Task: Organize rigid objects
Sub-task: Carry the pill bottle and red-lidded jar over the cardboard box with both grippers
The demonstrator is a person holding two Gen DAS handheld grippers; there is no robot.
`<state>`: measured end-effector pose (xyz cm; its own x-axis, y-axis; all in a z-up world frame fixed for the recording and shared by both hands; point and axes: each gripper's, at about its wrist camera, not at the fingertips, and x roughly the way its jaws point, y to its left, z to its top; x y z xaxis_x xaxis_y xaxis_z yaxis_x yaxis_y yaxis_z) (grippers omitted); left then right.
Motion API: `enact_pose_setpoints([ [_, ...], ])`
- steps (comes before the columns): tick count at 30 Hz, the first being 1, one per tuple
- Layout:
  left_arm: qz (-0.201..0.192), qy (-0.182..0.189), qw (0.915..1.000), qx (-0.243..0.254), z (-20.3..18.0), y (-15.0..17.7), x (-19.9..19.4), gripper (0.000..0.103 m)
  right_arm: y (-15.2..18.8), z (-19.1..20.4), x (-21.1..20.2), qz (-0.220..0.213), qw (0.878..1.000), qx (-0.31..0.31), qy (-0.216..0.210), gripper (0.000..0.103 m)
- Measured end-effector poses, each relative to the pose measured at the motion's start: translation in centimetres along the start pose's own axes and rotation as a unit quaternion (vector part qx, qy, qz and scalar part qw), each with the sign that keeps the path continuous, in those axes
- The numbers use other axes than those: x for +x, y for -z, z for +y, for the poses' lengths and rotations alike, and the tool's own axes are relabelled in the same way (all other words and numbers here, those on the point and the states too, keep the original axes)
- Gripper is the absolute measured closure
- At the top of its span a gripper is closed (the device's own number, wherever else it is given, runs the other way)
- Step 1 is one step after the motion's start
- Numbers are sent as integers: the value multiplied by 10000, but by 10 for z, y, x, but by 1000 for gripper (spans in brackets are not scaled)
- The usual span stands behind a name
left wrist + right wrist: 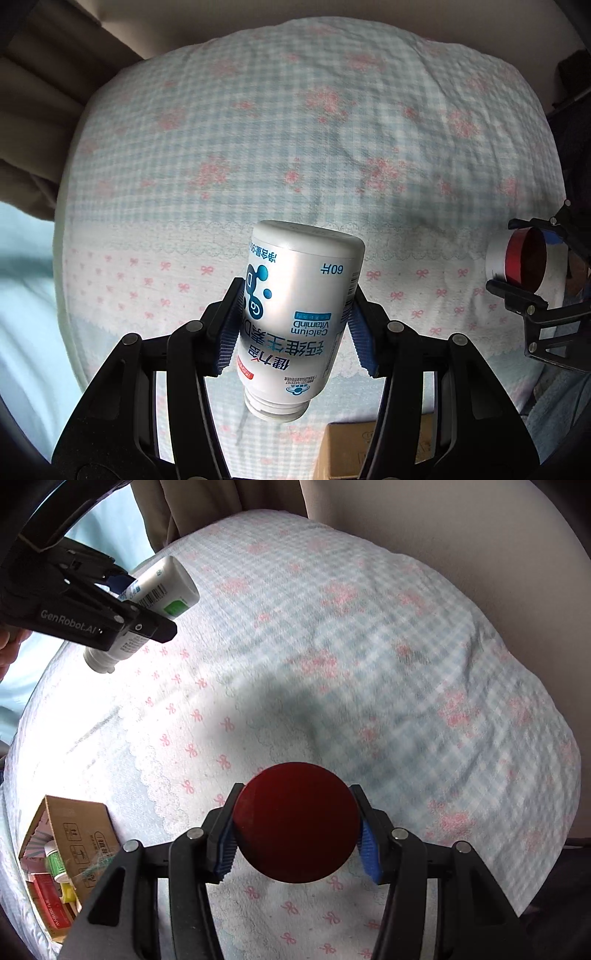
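My left gripper (295,325) is shut on a white vitamin bottle (299,306) with blue print, held in the air above the bed with its open neck towards the camera and no cap on it. My right gripper (295,830) is shut on a round container (295,821) with a dark red end; in the left wrist view it shows as a white tub with a red end (524,258) at the right edge. The left gripper and bottle (159,590) also show at the upper left of the right wrist view.
A bed with a blue checked and pink flowered cover (369,635) fills both views. An open cardboard box (74,834) holding tubes and small packs sits at the lower left in the right wrist view; its edge (354,450) shows below the bottle. Curtains (44,74) hang behind.
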<state>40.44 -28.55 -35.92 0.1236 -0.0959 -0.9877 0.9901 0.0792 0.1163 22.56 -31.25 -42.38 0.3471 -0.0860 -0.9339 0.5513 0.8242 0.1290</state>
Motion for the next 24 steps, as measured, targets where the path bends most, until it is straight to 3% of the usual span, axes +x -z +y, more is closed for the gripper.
enact_pose_setpoints([
  [3, -197, -147, 9989, -403, -2, 16, -43, 54, -9, 3, -30, -157, 9996, -211, -50, 53],
  [7, -503, -257, 9912, -1196, -1, 51, -97, 54, -23, 18, -68, -247, 9977, -589, -229, 53],
  [14, -658, -631, 9718, -2175, -15, 155, -170, 54, -17, 57, -137, -577, 9884, -1371, -315, 53],
  [19, -643, -822, 9505, -2928, -28, 248, -199, 54, -1, 92, -169, -555, 9827, -1657, -614, 53],
  [24, -677, -818, 9204, -3764, -42, 339, -210, 54, 18, 141, -188, -509, 9751, -1966, -896, 53],
])
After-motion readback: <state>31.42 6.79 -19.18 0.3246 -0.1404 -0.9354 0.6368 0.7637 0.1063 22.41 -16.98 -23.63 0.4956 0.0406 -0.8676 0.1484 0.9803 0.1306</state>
